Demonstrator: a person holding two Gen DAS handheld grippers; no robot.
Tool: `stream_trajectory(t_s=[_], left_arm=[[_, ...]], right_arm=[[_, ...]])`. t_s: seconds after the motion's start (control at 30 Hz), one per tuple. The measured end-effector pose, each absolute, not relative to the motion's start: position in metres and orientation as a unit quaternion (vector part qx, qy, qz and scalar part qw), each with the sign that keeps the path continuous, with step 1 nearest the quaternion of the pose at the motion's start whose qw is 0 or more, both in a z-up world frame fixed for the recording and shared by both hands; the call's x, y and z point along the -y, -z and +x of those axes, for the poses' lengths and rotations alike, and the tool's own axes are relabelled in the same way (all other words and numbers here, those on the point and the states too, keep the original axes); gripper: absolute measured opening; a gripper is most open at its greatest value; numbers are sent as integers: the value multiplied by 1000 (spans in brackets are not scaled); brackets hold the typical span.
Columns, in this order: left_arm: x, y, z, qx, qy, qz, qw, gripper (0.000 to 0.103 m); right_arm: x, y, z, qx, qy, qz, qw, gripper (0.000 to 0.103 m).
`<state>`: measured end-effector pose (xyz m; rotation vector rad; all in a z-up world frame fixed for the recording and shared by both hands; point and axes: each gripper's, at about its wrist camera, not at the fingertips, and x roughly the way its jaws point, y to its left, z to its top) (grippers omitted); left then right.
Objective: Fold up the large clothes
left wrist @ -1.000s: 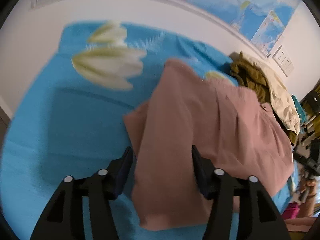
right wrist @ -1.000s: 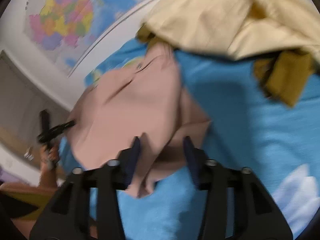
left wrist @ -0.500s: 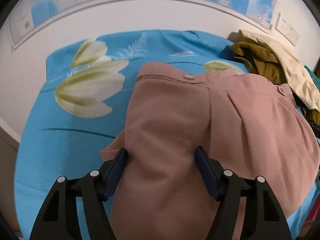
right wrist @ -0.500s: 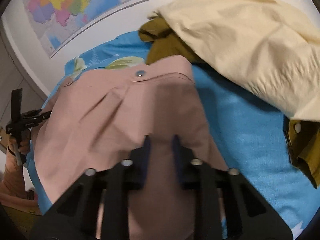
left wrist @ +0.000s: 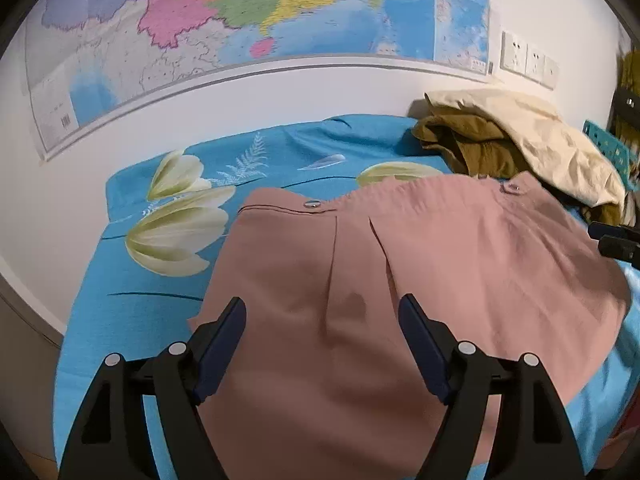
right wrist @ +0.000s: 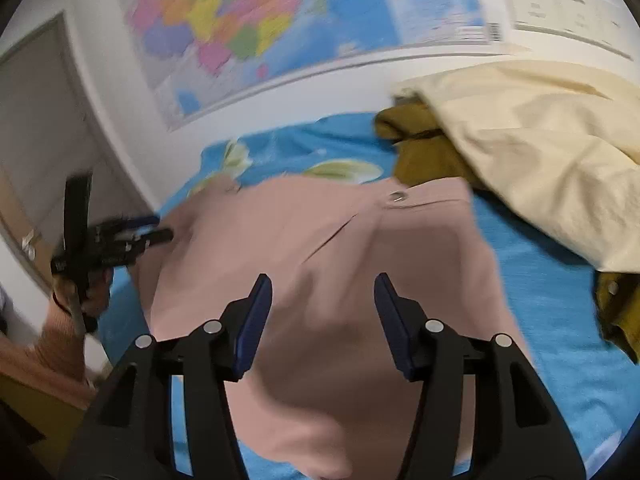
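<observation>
Blue flowered bedsheet (left wrist: 132,308) carries the pink garment (left wrist: 340,280) laid flat for folding, so I have my left gripper (left wrist: 322,334) and right gripper (right wrist: 322,316) spreading wider above it, pinching nothing.

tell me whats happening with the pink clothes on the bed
A person holds a gripper in each hand over a pink garment lying flat on a blue flowered bedsheet. The left gripper and the right gripper both have jaws opening, pressing on nothing. A mustard and cream clothes pile waits by the wall.
</observation>
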<state>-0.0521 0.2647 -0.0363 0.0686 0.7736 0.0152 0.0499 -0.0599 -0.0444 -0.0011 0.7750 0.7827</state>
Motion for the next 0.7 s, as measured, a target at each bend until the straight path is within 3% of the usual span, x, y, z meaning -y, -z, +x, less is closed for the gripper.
stream_trajectory(t_s=[0.1,0.2,0.27,0.57,0.7], left_arm=[[-262,45,-51,-387,1,30,922,76],[-265,62,-46,-408,-15,27,913,76],[-268,69,-46,-419,-15,17,908,76],[-257,51,-67,-388,-9,28,921,78],[-251,50,-73,-384,-2,28,923,78]], right_arm=[[56,64,60,-405,-352,3,844,52],[66,84,68,-430,-318,20,844,41],[72,85,67,-429,-324,42,842,41],[67,44,37,-370,-360,38,855,54],[44,34,19,-350,-402,10,846,54]])
